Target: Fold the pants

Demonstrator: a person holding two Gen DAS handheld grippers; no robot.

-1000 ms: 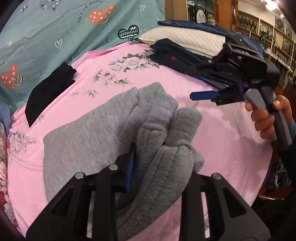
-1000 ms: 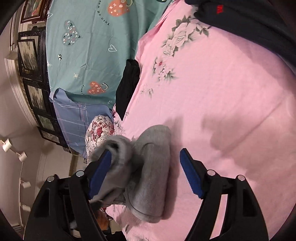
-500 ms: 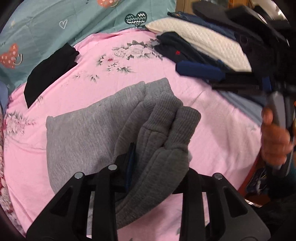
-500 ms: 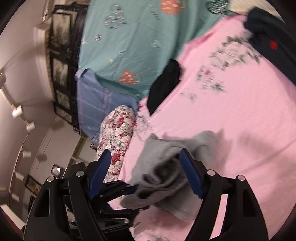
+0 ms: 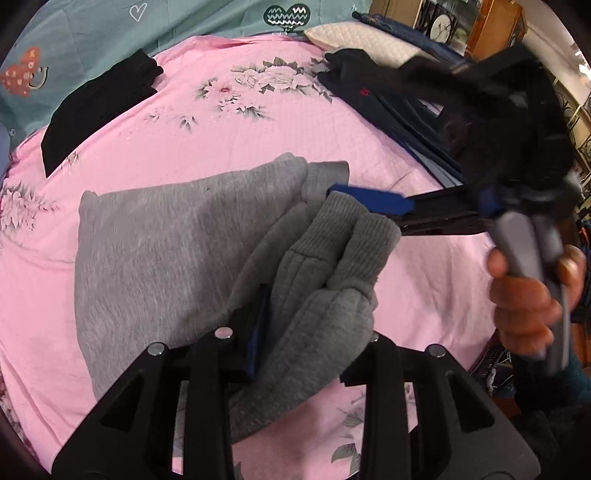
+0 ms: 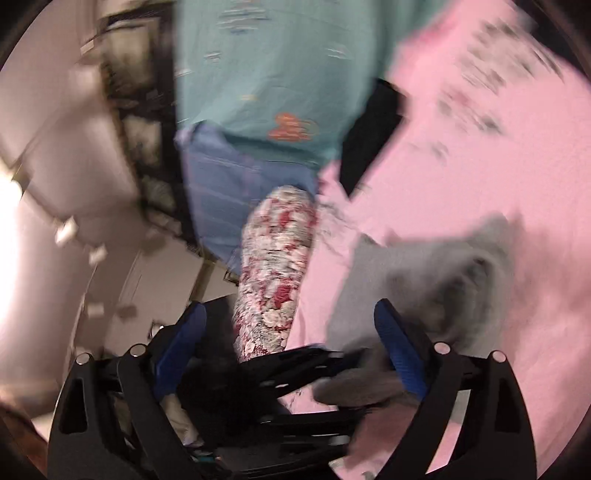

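Grey sweatpants [image 5: 166, 243] lie folded on the pink floral bedsheet [image 5: 207, 140]. My left gripper [image 5: 295, 332] is shut on the bunched cuffed leg ends [image 5: 332, 258] and holds them over the folded part. My right gripper [image 6: 291, 350] is open and empty. In the left wrist view its blue pad [image 5: 369, 201] hovers just beyond the cuffs. The right wrist view is blurred; the grey pants [image 6: 424, 273] lie ahead of its right finger.
A black garment [image 5: 96, 107] lies at the far left of the sheet. Dark navy clothes [image 5: 373, 88] and a white pillow [image 5: 362, 40] lie at the far right. A teal patterned cover [image 5: 92, 29] hangs behind. A red floral pillow [image 6: 277, 266] lies at the bed edge.
My right gripper has swung in toward the cuffs, staying open. My left gripper has kept hold of the leg ends and shifted slightly over the folded pants.
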